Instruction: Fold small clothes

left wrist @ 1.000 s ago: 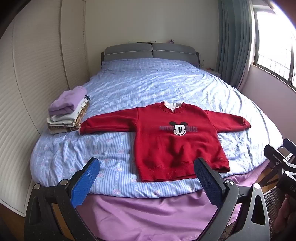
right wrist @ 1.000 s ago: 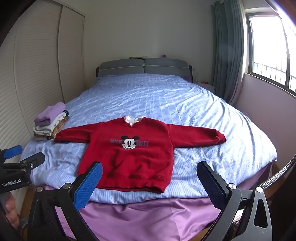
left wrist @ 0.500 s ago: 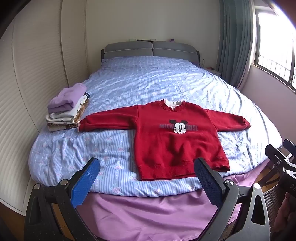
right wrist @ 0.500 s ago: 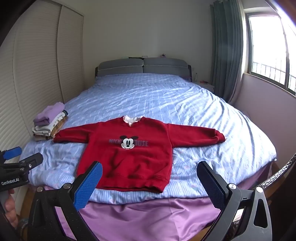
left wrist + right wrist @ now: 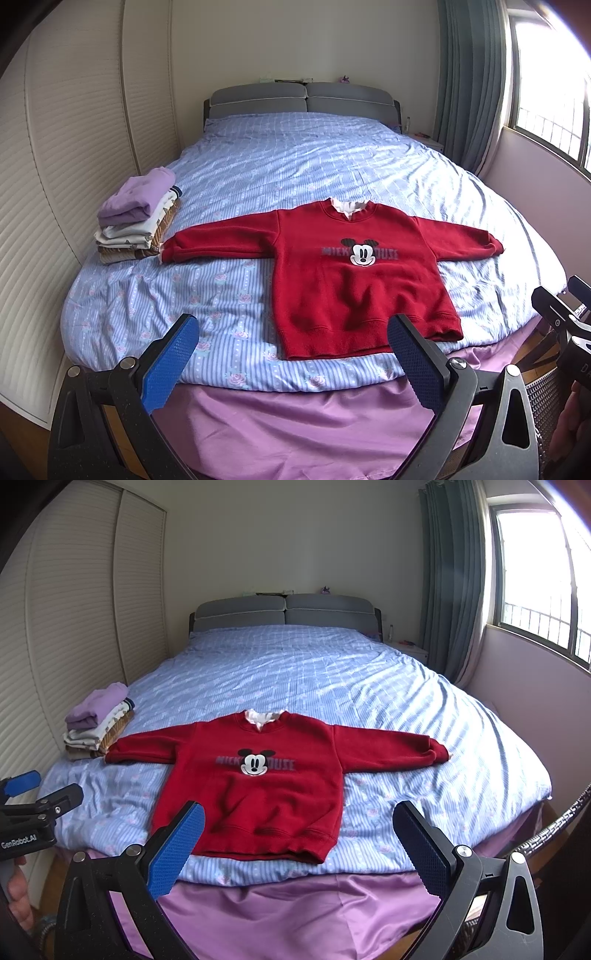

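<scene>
Both pairs of tongs have drifted back a touch over the last second, so the bed sits slightly lower and farther in each view, though nothing on it has shifted; my left tongs (image 5: 291, 365) hang released with the blue pads spread wide, grasping nothing, and my right tongs (image 5: 297, 853) are the same, splayed and empty, held off the foot of the bed (image 5: 332, 173); I keep them apart like this, I think, so each can drop onto its own side of the garment. The red sweatshirt (image 5: 354, 280) lies face up near the foot edge, cartoon mouse print showing, both sleeves stretched straight out to the sides and the hem toward me, which is the flat spread I want before any fold; its collar points at the headboard (image 5: 284, 614), and a pale inner collar peeks out at the neck. A stack of folded clothes (image 5: 135, 218) sits on the bed's left side, just beside the left cuff, close enough that I cannot tell whether they touch; that is presumably where this one goes when done. No fold is made yet; my guess is the sleeves come in first. A purple sheet (image 5: 295, 912) hangs below the striped duvet (image 5: 332, 672), and the hem lies close to that edge, so a careless tug could drag the sweatshirt off.
</scene>
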`<action>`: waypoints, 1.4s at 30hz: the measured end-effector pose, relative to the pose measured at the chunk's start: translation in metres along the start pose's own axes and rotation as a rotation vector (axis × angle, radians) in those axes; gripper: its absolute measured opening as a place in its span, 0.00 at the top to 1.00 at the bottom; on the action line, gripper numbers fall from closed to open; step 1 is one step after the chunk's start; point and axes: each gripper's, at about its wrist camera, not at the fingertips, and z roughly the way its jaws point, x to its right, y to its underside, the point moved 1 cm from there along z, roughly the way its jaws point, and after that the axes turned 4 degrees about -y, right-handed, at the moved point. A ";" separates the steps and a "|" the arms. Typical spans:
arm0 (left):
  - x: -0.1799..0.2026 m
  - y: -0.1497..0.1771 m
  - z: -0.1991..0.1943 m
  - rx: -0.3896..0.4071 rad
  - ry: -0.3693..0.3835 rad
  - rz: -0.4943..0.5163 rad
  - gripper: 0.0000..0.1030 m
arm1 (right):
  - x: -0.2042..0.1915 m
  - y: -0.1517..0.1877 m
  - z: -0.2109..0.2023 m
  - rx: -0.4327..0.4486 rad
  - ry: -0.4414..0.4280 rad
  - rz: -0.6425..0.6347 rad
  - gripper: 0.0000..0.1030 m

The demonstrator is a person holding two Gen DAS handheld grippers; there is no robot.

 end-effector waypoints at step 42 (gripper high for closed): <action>-0.004 -0.005 -0.002 0.000 0.002 -0.001 0.00 | 0.002 0.002 0.002 -0.001 0.002 -0.003 0.00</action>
